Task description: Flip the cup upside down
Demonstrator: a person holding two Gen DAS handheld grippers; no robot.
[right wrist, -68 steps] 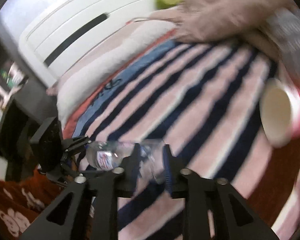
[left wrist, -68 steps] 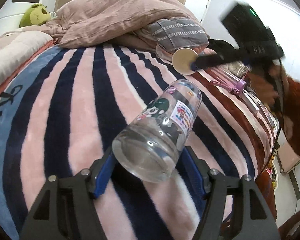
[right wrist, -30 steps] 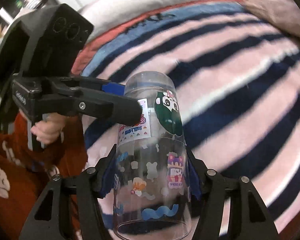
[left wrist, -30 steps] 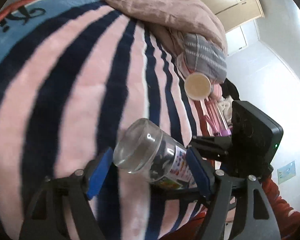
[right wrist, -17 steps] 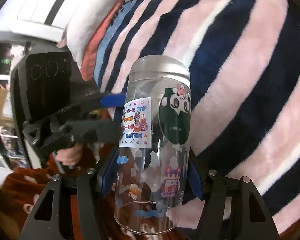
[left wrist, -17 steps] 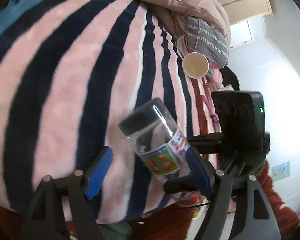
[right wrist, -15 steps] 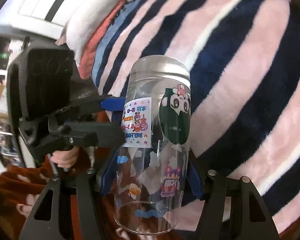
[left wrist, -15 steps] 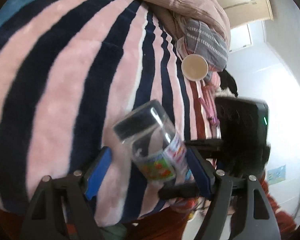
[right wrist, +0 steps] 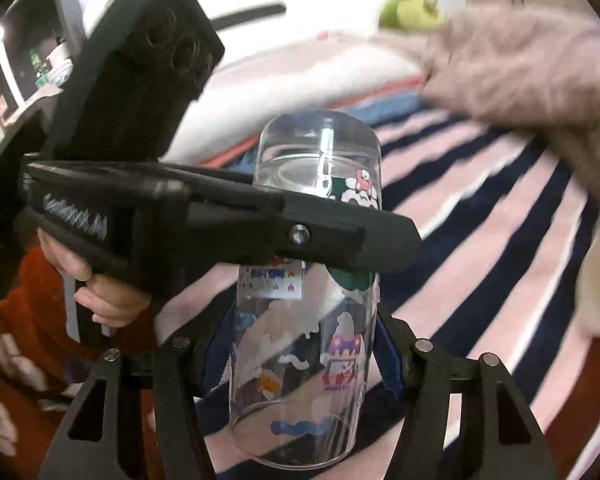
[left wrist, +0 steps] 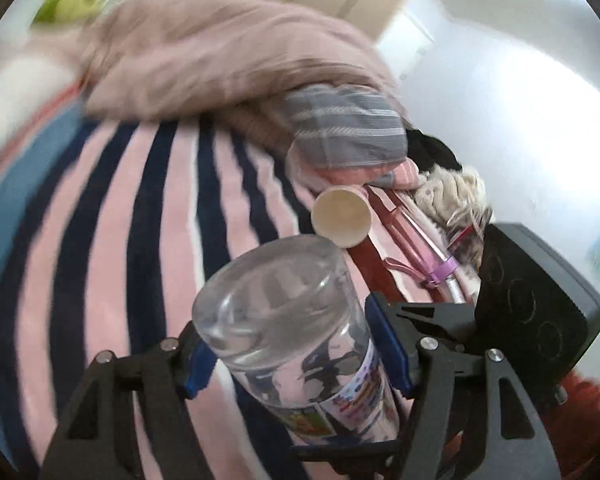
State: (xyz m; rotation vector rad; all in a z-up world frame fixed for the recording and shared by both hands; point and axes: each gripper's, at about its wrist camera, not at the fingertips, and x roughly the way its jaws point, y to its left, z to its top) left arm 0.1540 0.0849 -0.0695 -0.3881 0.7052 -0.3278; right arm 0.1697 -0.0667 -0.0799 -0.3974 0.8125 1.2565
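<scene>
A clear glass cup [left wrist: 296,344] with cartoon stickers is held in the air over the striped bed. Both grippers close on it. My left gripper [left wrist: 296,350] is shut on its upper part, near the thick closed base that points up. My right gripper [right wrist: 304,354] is shut on the lower part of the cup [right wrist: 308,300], near the open rim that points toward this camera. In the right wrist view the left gripper's black finger [right wrist: 284,228] crosses in front of the cup.
A pink and navy striped blanket [left wrist: 112,240] covers the bed. A paper cup [left wrist: 342,216] lies on its side behind the glass. A pink duvet [left wrist: 204,56], a grey striped pillow [left wrist: 344,128] and a pink tube [left wrist: 420,240] lie further back and right.
The left gripper, open around the cup half a second ago, has shut on it. Both grippers and the cup have swung so the views look toward the head of the bed.
</scene>
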